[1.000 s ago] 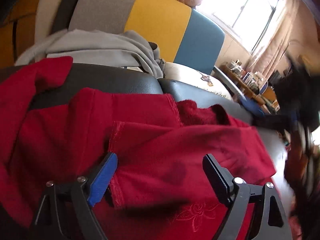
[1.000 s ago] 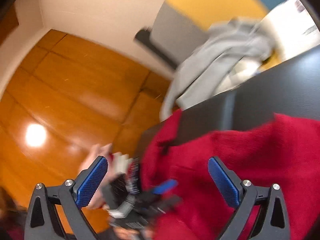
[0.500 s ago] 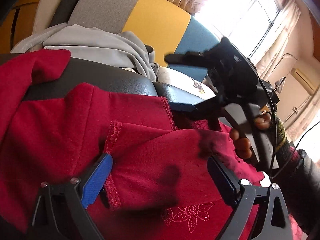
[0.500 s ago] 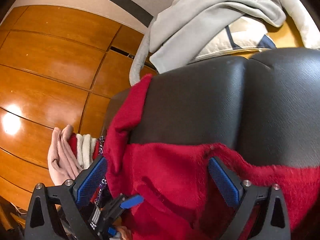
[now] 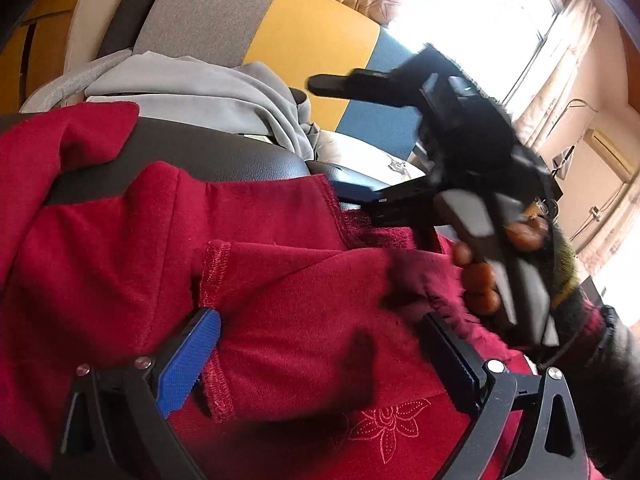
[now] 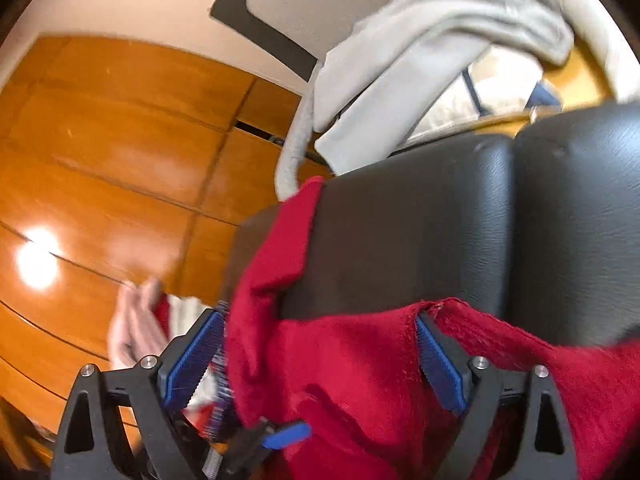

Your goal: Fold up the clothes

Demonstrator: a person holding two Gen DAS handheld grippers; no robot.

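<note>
Red top (image 5: pixel 288 312) spread over black seat (image 5: pixel 224 156), one sleeve draped across the seat's far left edge, a stitched hem folded across the middle, an embroidered flower low on the near cloth. Left gripper (image 5: pixel 320 360) low over the top, jaws wide and opening, red cloth lying between them but neither pad pressing on it; blue pad just beside the stitched hem. Right gripper (image 6: pixel 316 356) seen from its own camera with jaws wide though closing, a fold of the red top (image 6: pixel 352 364) between the blue pads, right pad at the cloth's upper edge, no firm pinch visible. Same right gripper (image 5: pixel 460 152) in the left view as a blurred black shape above the top's far right side, held in a hand (image 5: pixel 480 276) with a dark sleeve behind. Grey garment (image 5: pixel 192 92) heaped behind the seat, against a grey, yellow and blue backrest (image 5: pixel 304 36). Orange wood floor (image 6: pixel 112 128) to the left in the right view, with pale and pink cloth (image 6: pixel 132 328) bunched, blurred, near the left pad. Bright window (image 5: pixel 472 12) and curtains at upper right.
</note>
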